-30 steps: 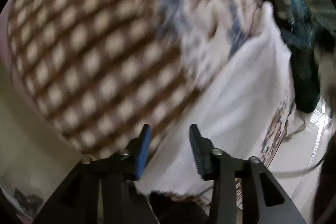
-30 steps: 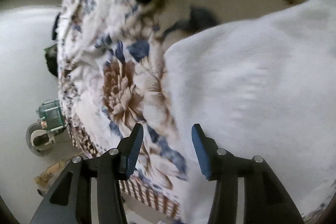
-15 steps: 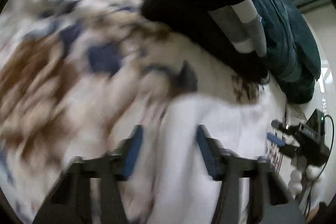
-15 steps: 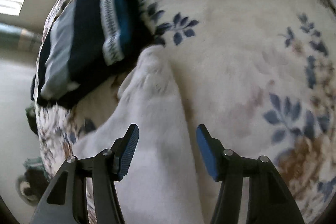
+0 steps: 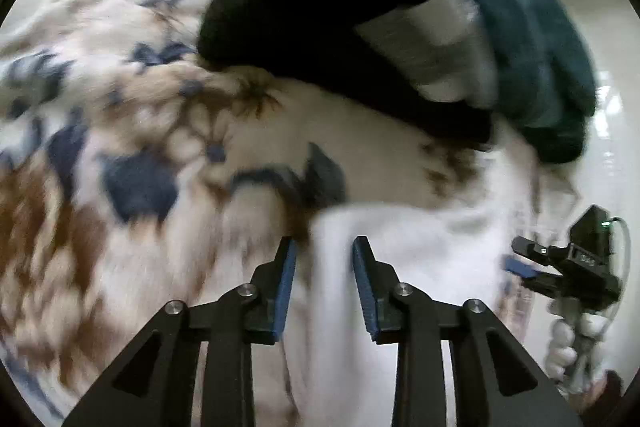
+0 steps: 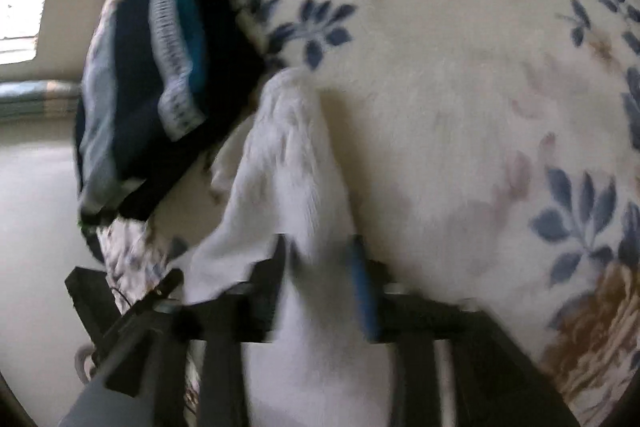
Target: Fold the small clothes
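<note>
A white garment (image 5: 400, 251) lies on a floral bedspread (image 5: 120, 155). My left gripper (image 5: 324, 247) is open, its blue-padded jaws straddling the garment's left edge. In the right wrist view the same white garment (image 6: 288, 163) runs as a rumpled strip toward a dark pile. My right gripper (image 6: 320, 247) is open, with the cloth lying between its jaws; the view is blurred. The right gripper also shows at the right edge of the left wrist view (image 5: 560, 267).
A stack of folded dark clothes (image 5: 320, 7) with a grey-striped piece and a teal garment (image 5: 532, 39) lies beyond the white garment. The same pile (image 6: 152, 91) sits at the bed's left edge in the right wrist view. Pale floor (image 6: 36, 227) lies below.
Both grippers have moved in low over the white garment, and their jaws have narrowed around its cloth. The left view swung from the checked bed border to the dark pile.
</note>
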Demonstrator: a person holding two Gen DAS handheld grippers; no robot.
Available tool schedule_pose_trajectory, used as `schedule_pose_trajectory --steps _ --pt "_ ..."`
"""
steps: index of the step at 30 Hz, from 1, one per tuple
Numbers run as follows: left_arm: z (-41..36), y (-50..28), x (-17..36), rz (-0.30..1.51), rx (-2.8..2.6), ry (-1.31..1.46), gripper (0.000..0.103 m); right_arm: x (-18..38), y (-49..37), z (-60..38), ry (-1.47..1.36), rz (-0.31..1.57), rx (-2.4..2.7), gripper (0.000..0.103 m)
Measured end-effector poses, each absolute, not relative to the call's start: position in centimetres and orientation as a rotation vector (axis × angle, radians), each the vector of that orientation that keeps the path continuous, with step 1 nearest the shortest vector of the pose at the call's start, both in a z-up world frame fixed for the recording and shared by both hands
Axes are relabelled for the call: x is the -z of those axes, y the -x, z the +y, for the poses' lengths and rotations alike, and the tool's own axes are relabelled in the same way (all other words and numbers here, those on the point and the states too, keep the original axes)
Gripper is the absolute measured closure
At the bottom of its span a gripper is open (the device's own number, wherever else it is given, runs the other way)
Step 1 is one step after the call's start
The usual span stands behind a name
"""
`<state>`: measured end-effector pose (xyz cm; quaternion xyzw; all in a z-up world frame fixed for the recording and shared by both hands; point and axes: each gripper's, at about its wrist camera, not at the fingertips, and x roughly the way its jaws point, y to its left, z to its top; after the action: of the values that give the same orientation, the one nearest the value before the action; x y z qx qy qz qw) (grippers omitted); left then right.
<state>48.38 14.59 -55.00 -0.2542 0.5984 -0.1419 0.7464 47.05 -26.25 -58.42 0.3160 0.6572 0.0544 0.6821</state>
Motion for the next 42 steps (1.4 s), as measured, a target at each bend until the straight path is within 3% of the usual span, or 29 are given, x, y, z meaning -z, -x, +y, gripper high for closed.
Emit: schedule_pose_trajectory --steps 4,8,14,18,20,21,22,23,26,33,42 --pt "16.3 -41.0 51.2 1.28 0.352 0.591 0.069 55.3 -42.2 -26.0 -0.763 1.451 -0.219 0.04" --pt "17.4 -31.4 49.1 1.314 0.294 0.602 0.057 53.8 -34.7 -25.7 -0.873 1.496 -0.293 0.04" --pt "16.6 -19.0 52.9 1.495 0.144 0.603 0.057 53.2 -21.6 -25.1 -0.901 1.602 -0.291 0.04" --pt "15.2 -13.5 56.4 1.58 0.075 0.56 0.057 56.0 -13.4 -23.7 -0.889 1.703 -0.275 0.04" --pt "13.8 -11.5 57.8 1.591 0.072 0.533 0.065 57.9 -10.0 -22.7 -0.828 1.758 -0.228 0.04" --pt "13.2 -10.9 58.0 1.567 0.093 0.539 0.098 58.7 -9.0 -22.5 -0.81 1.773 -0.215 0.04" --pt "12.5 -10.4 57.9 1.542 0.117 0.525 0.098 60.0 -7.6 -21.9 -0.792 1.795 -0.198 0.04" --pt "11.5 -10.0 57.0 1.505 0.122 0.462 0.098 60.9 -6.5 -21.7 -0.795 1.81 -0.182 0.041" --pt "10.9 -9.2 54.6 1.43 0.12 0.506 0.098 62.9 -3.8 -21.7 -0.913 1.799 -0.097 0.095" --pt "13.0 -7.5 52.5 1.384 0.096 0.655 0.098 59.8 -1.0 -23.2 -0.84 1.69 -0.037 0.095" --pt "13.7 -7.1 57.7 1.497 0.099 0.599 0.095 60.0 0.2 -25.9 -0.768 1.738 -0.062 0.095"
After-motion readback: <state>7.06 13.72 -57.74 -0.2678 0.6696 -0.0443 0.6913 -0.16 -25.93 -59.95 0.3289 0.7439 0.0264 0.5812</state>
